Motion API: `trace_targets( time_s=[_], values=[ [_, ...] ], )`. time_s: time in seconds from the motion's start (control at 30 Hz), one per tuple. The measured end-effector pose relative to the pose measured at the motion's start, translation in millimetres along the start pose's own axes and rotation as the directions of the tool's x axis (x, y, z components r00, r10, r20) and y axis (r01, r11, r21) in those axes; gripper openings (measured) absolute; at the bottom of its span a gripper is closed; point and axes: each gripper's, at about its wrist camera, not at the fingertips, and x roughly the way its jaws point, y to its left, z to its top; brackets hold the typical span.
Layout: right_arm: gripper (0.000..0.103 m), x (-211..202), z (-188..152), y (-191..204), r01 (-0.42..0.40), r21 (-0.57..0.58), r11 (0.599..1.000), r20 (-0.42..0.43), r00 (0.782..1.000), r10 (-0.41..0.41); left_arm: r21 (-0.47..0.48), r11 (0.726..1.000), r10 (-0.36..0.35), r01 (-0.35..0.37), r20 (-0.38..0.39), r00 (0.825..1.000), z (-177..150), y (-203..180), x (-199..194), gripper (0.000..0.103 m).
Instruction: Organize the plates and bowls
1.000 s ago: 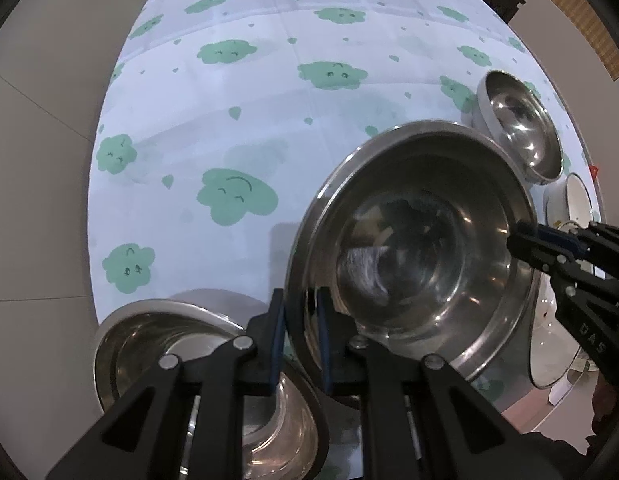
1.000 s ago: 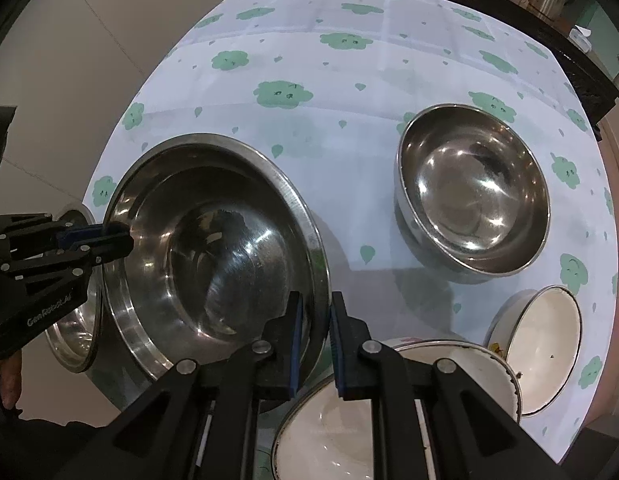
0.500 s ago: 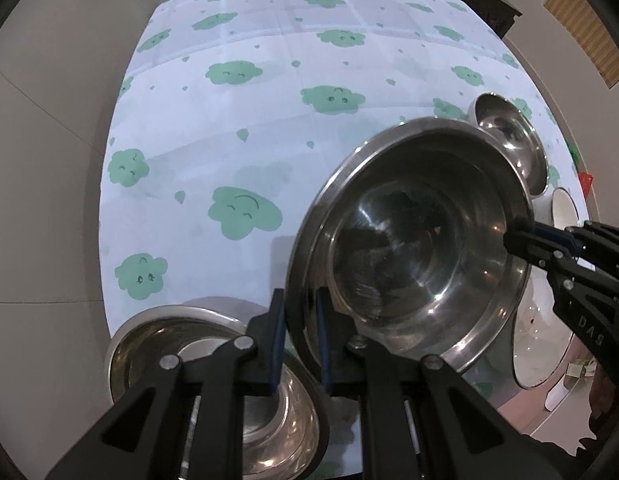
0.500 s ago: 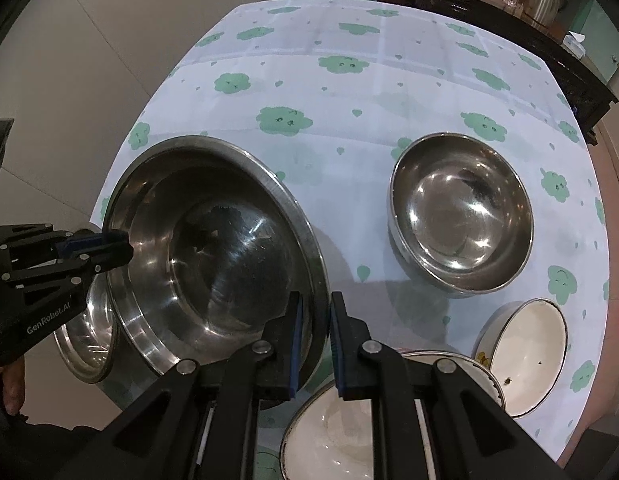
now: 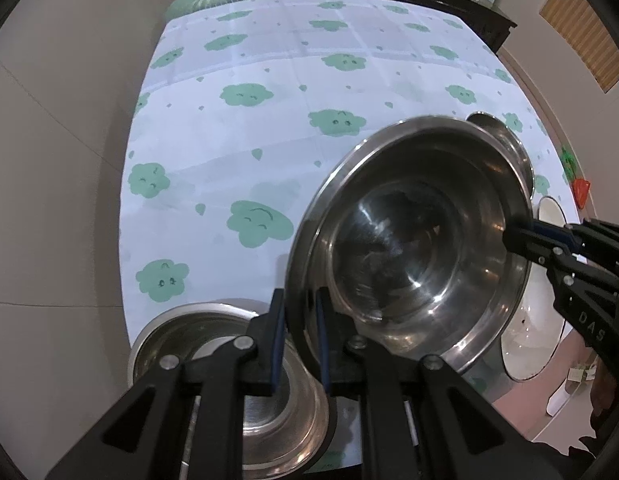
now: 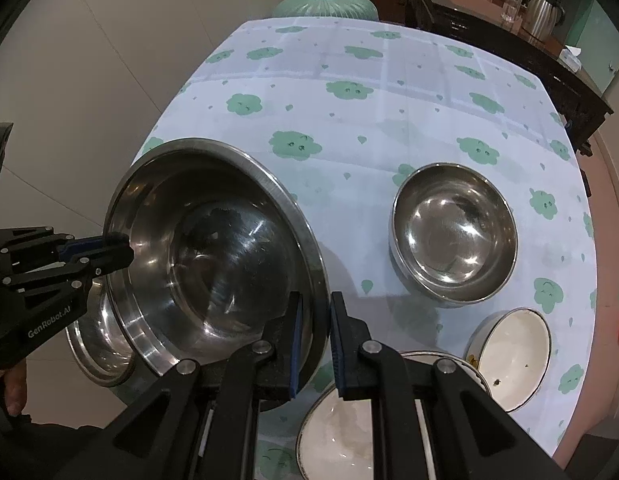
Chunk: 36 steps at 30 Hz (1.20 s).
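Both grippers are clamped on the same big steel basin (image 5: 413, 248): our left gripper (image 5: 300, 336) pinches the rim on one side, and our right gripper (image 6: 314, 344) pinches the opposite rim, blue pads squeezed tight on the metal edge. We've got it up off the cloud-print tablecloth (image 6: 389, 92), tilted so its open mouth faces up and a bit toward the far end of the table. It's round, so no real long axis to speak of. Nothing in it, just reflections.

Right under our left gripper sits another steel basin (image 5: 229, 360), with what looks like a smaller steel bowl nested inside it. Ahead and to the right of our right gripper is a smaller steel bowl (image 6: 453, 236), empty and upright on the cloth. Nearer and further right is a white enamel bowl (image 6: 509, 356) with a couple of dark specks in it. Directly below our right gripper's fingers there's a bigger white enamel bowl (image 6: 333, 436), looking a bit smeared inside.
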Motion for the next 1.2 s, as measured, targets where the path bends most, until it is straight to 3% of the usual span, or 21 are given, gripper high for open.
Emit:
trace_targets(
  time_s=[1.2],
  values=[
    [0.014, -33, -11, 42, 0.007, -0.033, 0.999, 0.054, 0.999, -0.006, -0.022, 1.0, 0.014, -0.012, 0.078, 0.997, -29, 25, -45, 0.011]
  ],
)
